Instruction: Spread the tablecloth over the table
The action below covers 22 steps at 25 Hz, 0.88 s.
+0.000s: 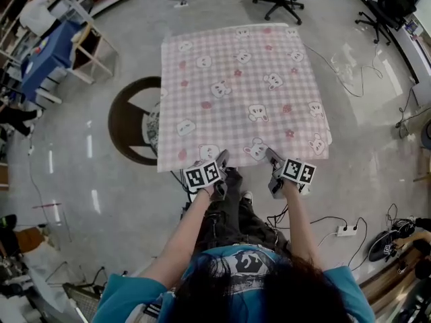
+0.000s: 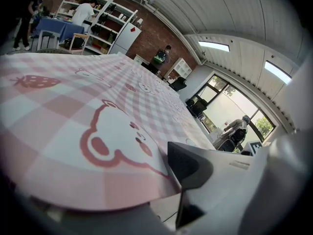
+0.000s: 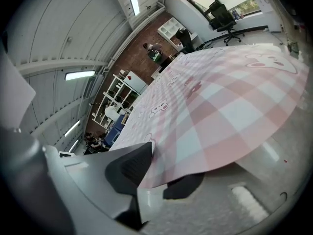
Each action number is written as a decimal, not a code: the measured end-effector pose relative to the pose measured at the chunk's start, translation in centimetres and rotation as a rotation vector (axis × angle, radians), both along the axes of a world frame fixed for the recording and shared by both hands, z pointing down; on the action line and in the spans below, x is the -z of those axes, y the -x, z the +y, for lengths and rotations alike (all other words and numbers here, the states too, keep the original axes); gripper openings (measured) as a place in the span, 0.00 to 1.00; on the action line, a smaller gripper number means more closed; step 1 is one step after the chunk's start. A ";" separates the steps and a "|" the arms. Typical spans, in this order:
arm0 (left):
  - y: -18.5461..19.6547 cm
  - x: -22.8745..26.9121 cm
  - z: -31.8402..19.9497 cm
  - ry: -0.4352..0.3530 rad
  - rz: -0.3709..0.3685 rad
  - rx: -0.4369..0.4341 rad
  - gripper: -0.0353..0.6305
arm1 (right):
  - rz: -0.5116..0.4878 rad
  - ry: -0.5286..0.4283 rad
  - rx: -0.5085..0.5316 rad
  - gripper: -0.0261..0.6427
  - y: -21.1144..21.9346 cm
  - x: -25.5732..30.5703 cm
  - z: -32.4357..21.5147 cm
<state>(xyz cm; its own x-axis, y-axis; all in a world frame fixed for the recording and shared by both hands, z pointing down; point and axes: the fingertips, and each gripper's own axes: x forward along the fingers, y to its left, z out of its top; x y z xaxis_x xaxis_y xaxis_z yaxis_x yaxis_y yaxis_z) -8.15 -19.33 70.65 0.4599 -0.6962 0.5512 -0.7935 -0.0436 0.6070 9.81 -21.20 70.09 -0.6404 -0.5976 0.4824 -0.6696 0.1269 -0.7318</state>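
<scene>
Grey floor (image 1: 101, 200) all round; tablecloth (image 1: 242, 93) lies flat over the table, mid-frame. Your left gripper (image 1: 221, 159) and right gripper (image 1: 272, 156) sit loose around its bottom hem, not pinching. Looks like the let-go step, so next back out without dragging it.

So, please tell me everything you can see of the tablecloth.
The tablecloth is thin fabric, pink-and-white checked, printed with bear faces and strawberries. It lies spread flat, almost without wrinkles, and hides the table under it. Its near edge lies between the open jaws of the left tongs and the right tongs.
</scene>
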 end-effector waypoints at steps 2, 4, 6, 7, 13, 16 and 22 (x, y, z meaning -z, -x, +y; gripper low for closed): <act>0.3 0.0 0.2 0.007 0.019 0.019 0.31 | 0.017 0.002 -0.012 0.15 -0.5 -0.1 0.2; 0.1 -0.2 1.0 0.028 0.012 -0.007 0.36 | 0.017 0.000 -0.011 0.17 -0.7 0.0 0.7; -0.3 -0.5 2.4 0.045 -0.026 -0.081 0.42 | 0.002 -0.003 -0.001 0.24 -0.7 0.3 1.4; -0.6 -0.5 3.1 0.045 -0.048 -0.120 0.42 | -0.004 -0.003 0.005 0.26 -0.6 0.4 1.8; -1.8 2.0 5.4 -0.027 -0.109 -0.227 0.40 | 0.012 -0.006 0.027 0.28 -1.3 1.0 4.6; -2.3 3.6 6.1 -0.058 -0.077 -0.222 0.39 | 0.014 -0.017 0.029 0.28 -1.8 1.4 6.3; -3.2 7.1 6.4 -0.143 -0.032 -0.236 0.35 | -0.036 -0.070 0.024 0.27 -1.6 3.4 7.5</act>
<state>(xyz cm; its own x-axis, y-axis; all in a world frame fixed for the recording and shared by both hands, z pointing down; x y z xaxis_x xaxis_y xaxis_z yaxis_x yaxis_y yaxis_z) -4.96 -12.90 63.54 0.6029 -0.6436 0.4715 -0.7696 -0.3132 0.5565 11.43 -13.70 66.74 -0.6710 -0.6134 0.4165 -0.6392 0.1939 -0.7442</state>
